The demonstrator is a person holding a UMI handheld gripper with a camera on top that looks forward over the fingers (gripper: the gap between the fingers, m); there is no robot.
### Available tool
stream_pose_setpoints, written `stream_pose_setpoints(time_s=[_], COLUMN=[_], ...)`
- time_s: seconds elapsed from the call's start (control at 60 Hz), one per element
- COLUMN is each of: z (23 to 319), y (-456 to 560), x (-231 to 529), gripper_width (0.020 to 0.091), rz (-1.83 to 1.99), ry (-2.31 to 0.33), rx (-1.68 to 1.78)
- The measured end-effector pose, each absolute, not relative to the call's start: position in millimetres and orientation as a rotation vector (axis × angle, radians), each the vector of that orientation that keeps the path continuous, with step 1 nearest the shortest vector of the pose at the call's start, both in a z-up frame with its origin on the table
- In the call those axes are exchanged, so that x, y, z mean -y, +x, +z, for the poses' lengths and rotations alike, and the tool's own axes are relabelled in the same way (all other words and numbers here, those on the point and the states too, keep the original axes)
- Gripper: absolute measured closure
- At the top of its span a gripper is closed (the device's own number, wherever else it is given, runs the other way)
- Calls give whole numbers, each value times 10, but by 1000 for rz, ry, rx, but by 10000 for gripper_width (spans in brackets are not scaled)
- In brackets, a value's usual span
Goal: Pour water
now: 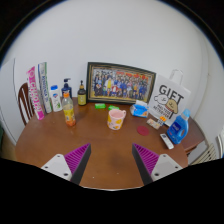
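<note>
Hovered above the near edge of a wooden tabletop (95, 150), gripper (110, 160) wide open and holding nothing.

Stood along the far edge: a framed group photo (119, 83) leaning on the wall, with two small green things just in front of it. Crowded the far left corner: tall pink-and-white packages (38, 90), a white bottle (55, 97), a blue-capped bottle (66, 90), a dark bottle (82, 94) and an orange-filled bottle (68, 110) nearer in. Sat near the middle, well beyond the fingers and unobstructed: a pale cup (117, 118) with a pinkish band, upright. Filled the right edge: a white gift bag (170, 98), a blue spray bottle (179, 127) tilted beside it, small clutter between. Could not tell which vessel held water.
</note>
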State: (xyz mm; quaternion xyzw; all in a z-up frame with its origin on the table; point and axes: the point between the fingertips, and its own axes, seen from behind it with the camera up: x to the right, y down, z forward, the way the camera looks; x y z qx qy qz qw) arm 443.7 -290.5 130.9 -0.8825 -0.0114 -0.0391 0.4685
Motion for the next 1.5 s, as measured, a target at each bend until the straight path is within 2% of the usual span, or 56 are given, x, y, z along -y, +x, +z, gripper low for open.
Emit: stream_pose_setpoints(time_s=[0.25,0.467,0.7,0.783,0.867,0.9,0.95,1.0,1.017,1.05,1.067,1.1,1.133,1.3,1.5], z=[1098,959,551,355,197,168,189,189,192,194,197,195,194,374,1142], y=[3179,2357,2001,1922,1875,1883,1927,1896,1900,1919,1915,1914,1917,1921,2094], x=[2339,1423,273,-21,-231,-276,-323,-331,-333,-335,-334,-330,-332,-307,-285], gripper_width=[247,246,253,317,446,526,645,659,696,694,734,736,774,776,775], rz=[-8,97,126,131,120,110,77,94,94,91,97,106,109,190,643], ry=[-2139,-2025,-1931,-1927,-1921,-1916,-1891,-1884,-1881,-1882,-1881,-1883,-1886,-1887,-1801], rx=[43,6,-12,-23,-21,-18,-22,-9,-7,-8,-6,-2,5,9,-301])
